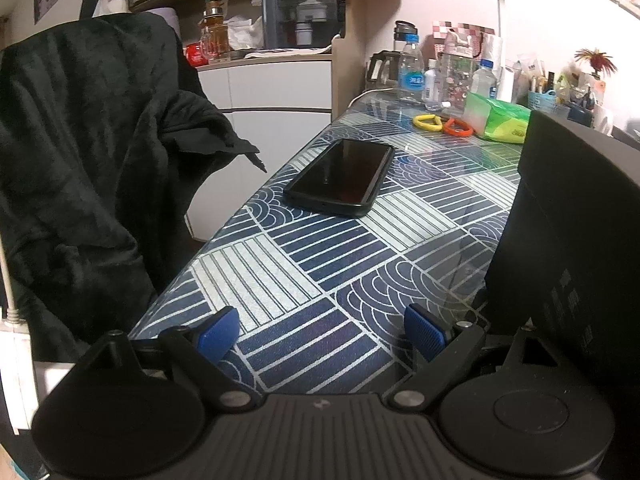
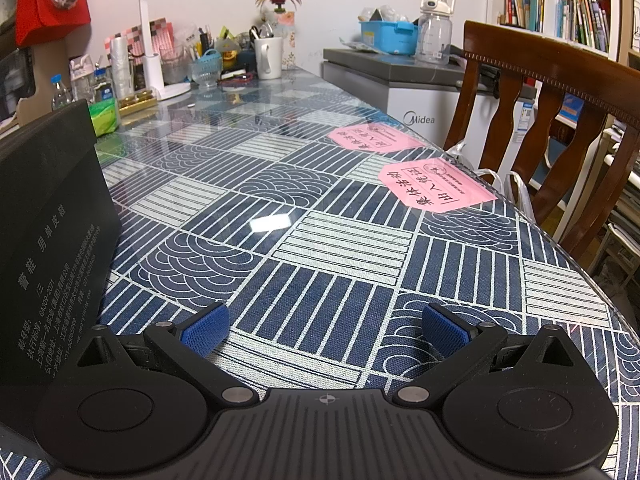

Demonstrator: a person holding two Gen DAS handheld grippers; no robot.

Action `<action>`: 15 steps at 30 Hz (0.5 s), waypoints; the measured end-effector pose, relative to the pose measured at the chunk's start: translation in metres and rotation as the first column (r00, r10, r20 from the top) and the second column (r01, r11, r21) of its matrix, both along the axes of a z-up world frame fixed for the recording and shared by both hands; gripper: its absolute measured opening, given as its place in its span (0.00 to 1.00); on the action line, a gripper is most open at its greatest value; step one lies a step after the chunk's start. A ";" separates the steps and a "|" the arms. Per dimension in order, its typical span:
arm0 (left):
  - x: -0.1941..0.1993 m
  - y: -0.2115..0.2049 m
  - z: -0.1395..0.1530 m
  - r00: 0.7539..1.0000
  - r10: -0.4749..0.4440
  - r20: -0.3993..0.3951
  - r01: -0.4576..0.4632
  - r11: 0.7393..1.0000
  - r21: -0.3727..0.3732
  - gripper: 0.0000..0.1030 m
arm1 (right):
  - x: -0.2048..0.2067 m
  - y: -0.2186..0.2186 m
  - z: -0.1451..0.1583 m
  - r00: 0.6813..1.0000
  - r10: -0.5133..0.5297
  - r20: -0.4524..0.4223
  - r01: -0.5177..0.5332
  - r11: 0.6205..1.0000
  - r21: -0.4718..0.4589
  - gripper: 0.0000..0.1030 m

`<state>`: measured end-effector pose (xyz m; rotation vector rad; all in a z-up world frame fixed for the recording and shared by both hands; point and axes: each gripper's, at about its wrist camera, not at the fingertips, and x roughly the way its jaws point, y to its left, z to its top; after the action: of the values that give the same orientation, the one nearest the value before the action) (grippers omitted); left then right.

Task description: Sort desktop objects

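Left gripper (image 1: 320, 334) low over table (image 1: 352, 248), fingers spread wide, nothing between them. Phone (image 1: 340, 176) dead ahead at 12, flat, face up, near table edge; likely first pick. Black box (image 1: 576, 216) at 3, probable sorting bin. Yellow ring (image 1: 427, 122) and orange ring (image 1: 459, 127) at 1, touching, beside green pack (image 1: 500, 118). Right gripper (image 2: 324, 332) also gaping, empty, waiting; box at its 9.

"Midea" on white appliance (image 2: 420, 120); "男单皮鞋" on black box (image 2: 48, 240).
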<state>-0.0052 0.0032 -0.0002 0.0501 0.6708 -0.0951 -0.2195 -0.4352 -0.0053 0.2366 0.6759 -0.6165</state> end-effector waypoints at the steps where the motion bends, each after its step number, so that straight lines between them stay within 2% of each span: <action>1: 0.000 0.001 0.000 1.000 -0.007 0.000 0.007 1.000 0.000 1.00 | 0.000 0.000 0.000 1.000 0.000 0.000 0.000 1.000 0.000 1.00; 15: -0.001 0.002 0.000 1.000 -0.012 -0.005 0.012 1.000 0.004 1.00 | 0.000 0.000 0.000 1.000 0.000 0.000 0.000 1.000 0.000 1.00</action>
<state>-0.0058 0.0049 0.0000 0.0583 0.6760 -0.1054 -0.2197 -0.4349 -0.0052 0.2367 0.6759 -0.6165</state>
